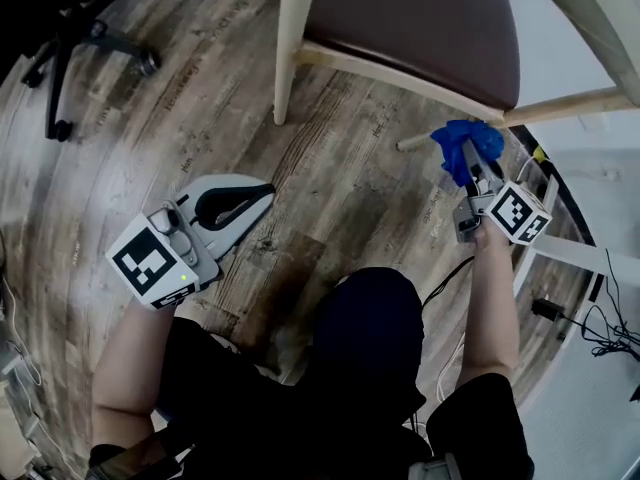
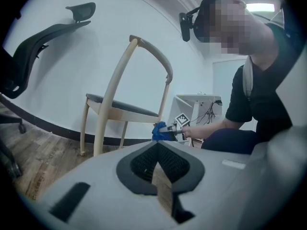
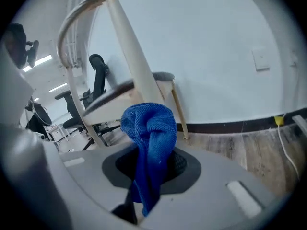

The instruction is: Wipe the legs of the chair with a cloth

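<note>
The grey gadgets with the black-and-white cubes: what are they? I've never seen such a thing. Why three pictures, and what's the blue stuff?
There is no robot here. A person holds a hand tool with two jaws, called a gripper, in each hand. The head view comes from a camera on the person's head, looking down at the wood floor. The other two pictures come from a camera riding on each gripper, looking along its jaws. The left gripper has its jaws together on nothing. The right gripper is clamped on a blue cloth, held close to the wooden chair whose legs are to be wiped. An office chair stands further off.
</note>
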Demonstrator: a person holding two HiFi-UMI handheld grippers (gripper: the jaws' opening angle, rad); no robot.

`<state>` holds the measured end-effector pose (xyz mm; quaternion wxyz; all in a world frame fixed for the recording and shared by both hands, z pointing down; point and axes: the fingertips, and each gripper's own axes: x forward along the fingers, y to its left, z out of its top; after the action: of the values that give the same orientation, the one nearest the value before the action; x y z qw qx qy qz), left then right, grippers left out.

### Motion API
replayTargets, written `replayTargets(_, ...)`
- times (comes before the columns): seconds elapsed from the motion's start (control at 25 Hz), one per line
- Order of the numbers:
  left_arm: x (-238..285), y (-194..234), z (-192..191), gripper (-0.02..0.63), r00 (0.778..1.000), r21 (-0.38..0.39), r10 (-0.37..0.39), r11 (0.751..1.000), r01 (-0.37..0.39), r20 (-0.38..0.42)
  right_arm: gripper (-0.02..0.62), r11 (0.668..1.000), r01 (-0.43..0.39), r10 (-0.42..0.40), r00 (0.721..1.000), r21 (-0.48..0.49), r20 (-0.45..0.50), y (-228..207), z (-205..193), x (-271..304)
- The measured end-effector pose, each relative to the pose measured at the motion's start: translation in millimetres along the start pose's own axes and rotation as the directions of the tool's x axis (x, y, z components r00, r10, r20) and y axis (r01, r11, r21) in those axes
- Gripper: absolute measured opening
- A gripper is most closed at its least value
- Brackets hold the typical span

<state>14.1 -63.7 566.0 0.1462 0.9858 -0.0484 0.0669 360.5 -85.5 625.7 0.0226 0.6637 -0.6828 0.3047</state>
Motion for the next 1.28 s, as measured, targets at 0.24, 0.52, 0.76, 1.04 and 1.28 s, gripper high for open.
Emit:
replayTargets(0.24, -6, -2, 11, -0.002, 1.000, 0.011, -0.009, 1.000, 0.008, 0.026, 0.087, 0.993, -0.029, 0.027, 0.999, -0.113, -0.021, 53, 50, -15)
replayTargets(0.52, -9, -6, 24, -0.002, 0.997, 0.053, -0.023, 0.998, 0.019, 0.073, 0.086, 0.984, -0.166, 0.163, 0.985, -0.069, -0.053, 113, 46, 14)
replayTargets(0.76, -16, -6, 28, -0.002, 0.996, 0.048, -0.011, 0.999, 0.007, 0.083, 0.087, 0.926, -0.377, 0.374, 0.924, -0.030, -0.082, 212, 33, 59)
replayTargets(1.04, -26, -8, 34, -0.002, 0.995, 0.050, 0.000, 0.999, -0.004, 0.096, 0.087, 0.860, -0.511, 0.508, 0.853, 0.007, -0.123, 302, 10, 112)
replayTargets(1.28, -36, -7, 33, -0.002, 0.995, 0.034, 0.014, 0.999, -0.017, 0.101, 0.087, 0.847, -0.532, 0.528, 0.838, 0.009, -0.137, 314, -2, 123)
